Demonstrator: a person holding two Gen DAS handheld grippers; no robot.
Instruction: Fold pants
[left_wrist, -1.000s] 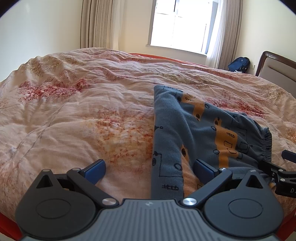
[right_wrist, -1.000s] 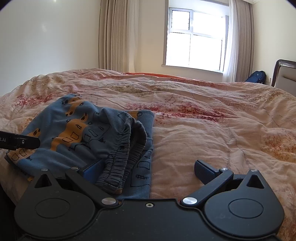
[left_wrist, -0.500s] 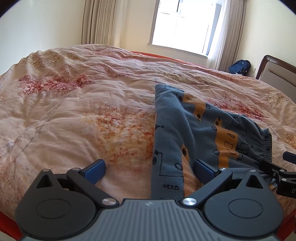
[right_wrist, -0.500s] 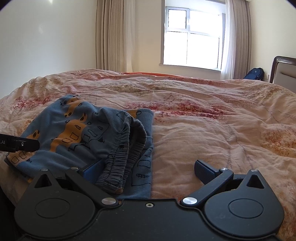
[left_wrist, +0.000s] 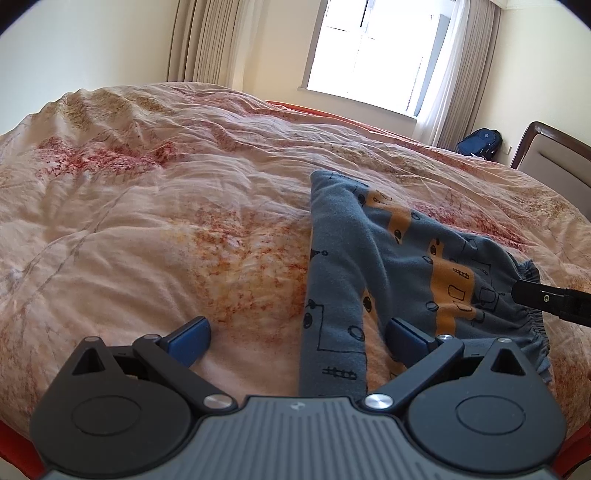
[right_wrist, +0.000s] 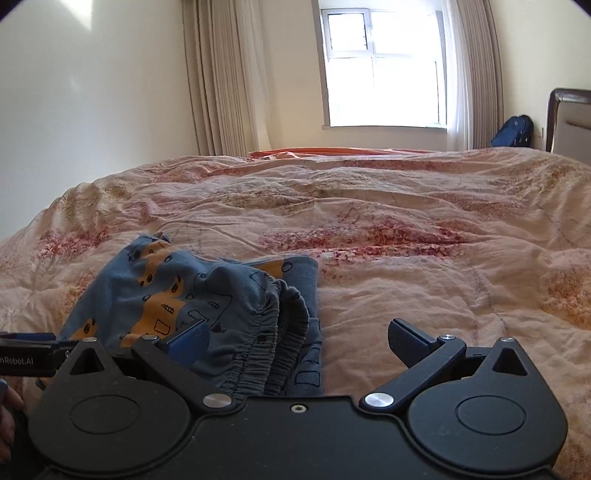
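Blue pants (left_wrist: 391, 258) with orange bands and black doodles lie folded and bunched on the quilt, elastic waistband (left_wrist: 532, 321) to the right. My left gripper (left_wrist: 299, 336) is open at the near edge, and a blue strip of the pants runs between its fingers, close to the right pad (left_wrist: 406, 339). In the right wrist view the pants (right_wrist: 155, 295) sit low on the left with the gathered waistband (right_wrist: 273, 332) toward me. My right gripper (right_wrist: 299, 338) is open, the waistband lying by its left pad (right_wrist: 188, 341). Each gripper's tip shows in the other's view.
A pink and red floral quilt (left_wrist: 166, 221) covers the whole bed, wrinkled, with bare quilt left of the pants and to their right (right_wrist: 461, 288). An orange sheet edge (right_wrist: 332, 152), window, curtains, a blue backpack (left_wrist: 480, 142) and a headboard (left_wrist: 554, 155) lie beyond. A hand (right_wrist: 7, 410) shows at lower left.
Both views have tipped upward, the right one more, so the bed and pants sit lower in frame. The pants lie as before, slightly more bunched. Both grippers stay open.
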